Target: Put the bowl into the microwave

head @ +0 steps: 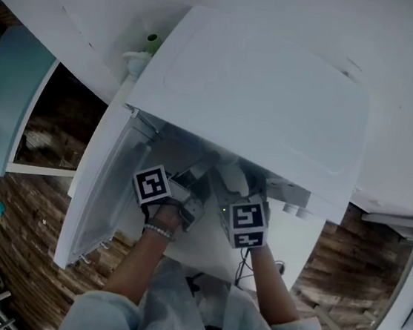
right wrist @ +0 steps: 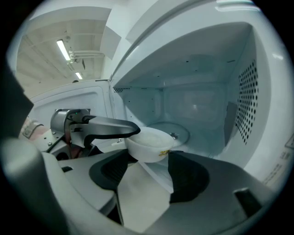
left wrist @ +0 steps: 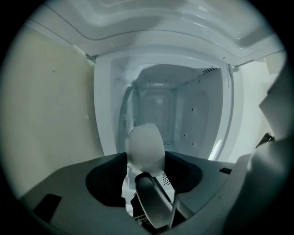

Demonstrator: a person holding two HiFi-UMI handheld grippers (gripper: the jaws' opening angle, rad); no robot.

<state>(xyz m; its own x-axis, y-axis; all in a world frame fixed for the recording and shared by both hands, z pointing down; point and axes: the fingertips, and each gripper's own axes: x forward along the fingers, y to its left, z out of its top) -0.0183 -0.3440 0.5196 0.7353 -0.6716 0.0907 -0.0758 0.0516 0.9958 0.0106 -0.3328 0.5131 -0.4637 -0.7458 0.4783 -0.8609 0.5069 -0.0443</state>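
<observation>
Dark wood-plank floor [head: 29,213], teal panel [head: 6,91] at left, ceiling strip lights [right wrist: 63,49]

Head view: the top of the microwave [head: 258,107] hides its cavity; the bowl [head: 228,180] shows only partly beneath it. Right gripper view: my right gripper [right wrist: 149,174] covers the bowl's underside; its yellow marking [right wrist: 163,153] is unreadable. Left gripper view: bowl blurred.

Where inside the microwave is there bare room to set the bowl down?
The glass turntable is bare, bordered by the back wall and the perforated right wall. The cavity's mouth is crowded: the bowl hangs there, gripped at its rim by the left hand-held gripper, close in front of the open right hand-held gripper.
</observation>
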